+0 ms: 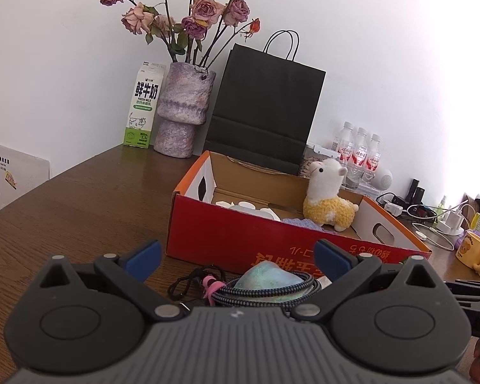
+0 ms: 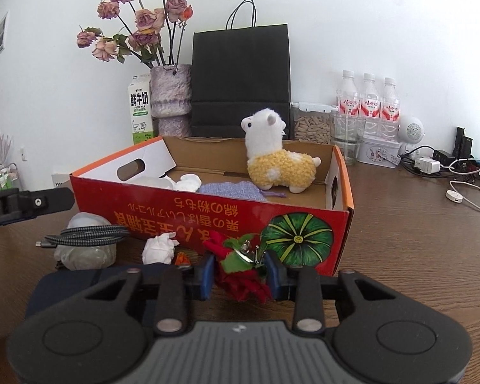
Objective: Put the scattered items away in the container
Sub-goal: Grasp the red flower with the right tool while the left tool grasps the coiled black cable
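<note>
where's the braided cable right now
The braided cable lies coiled on the table outside the red box, draped over a pale lump: lower left in the right wrist view, and between the open left fingers in the left view.

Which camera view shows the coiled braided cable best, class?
The right wrist view: the braided cable lies in the open over a pale lump, plug end visible. In the left wrist view the cable shows only partly, between the open left tongs.
</note>
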Tool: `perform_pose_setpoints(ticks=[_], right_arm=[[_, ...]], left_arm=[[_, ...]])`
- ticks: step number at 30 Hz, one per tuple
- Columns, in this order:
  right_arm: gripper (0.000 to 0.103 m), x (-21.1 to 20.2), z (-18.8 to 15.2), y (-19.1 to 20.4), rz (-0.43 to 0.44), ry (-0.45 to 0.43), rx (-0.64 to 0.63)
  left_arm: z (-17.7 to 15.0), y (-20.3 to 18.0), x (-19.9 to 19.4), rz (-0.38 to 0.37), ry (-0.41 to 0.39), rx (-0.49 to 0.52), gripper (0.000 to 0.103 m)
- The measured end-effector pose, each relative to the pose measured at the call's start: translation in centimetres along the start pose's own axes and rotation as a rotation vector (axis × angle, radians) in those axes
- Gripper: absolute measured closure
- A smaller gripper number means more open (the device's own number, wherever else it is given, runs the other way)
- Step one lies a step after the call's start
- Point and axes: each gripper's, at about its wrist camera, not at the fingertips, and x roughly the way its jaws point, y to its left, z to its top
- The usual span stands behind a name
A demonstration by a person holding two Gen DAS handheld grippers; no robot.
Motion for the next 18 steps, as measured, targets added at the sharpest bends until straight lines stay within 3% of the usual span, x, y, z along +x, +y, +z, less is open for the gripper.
perform_pose_setpoints(ticks=[9, 15, 18], right_arm=[[0.071, -0.2, 0.1, -0.2, 0.01, -0.01, 0.012], [0.071, -0.1, 0.1, -0.8, 0.025, -0.004, 0.045], [0.071, -0.2, 0.0, -0.9, 0.027, -0.009, 0.049]], left_arm=[[-0.3, -1.4, 1.0, -0.022, 0.073, 0.07, 0.0], [-0.8, -3.0, 1.9, 0.02, 0.163, 0.161, 0.0], [-0.6, -3.2, 2.4, 0.019, 0.2, 0.139, 0.0]])
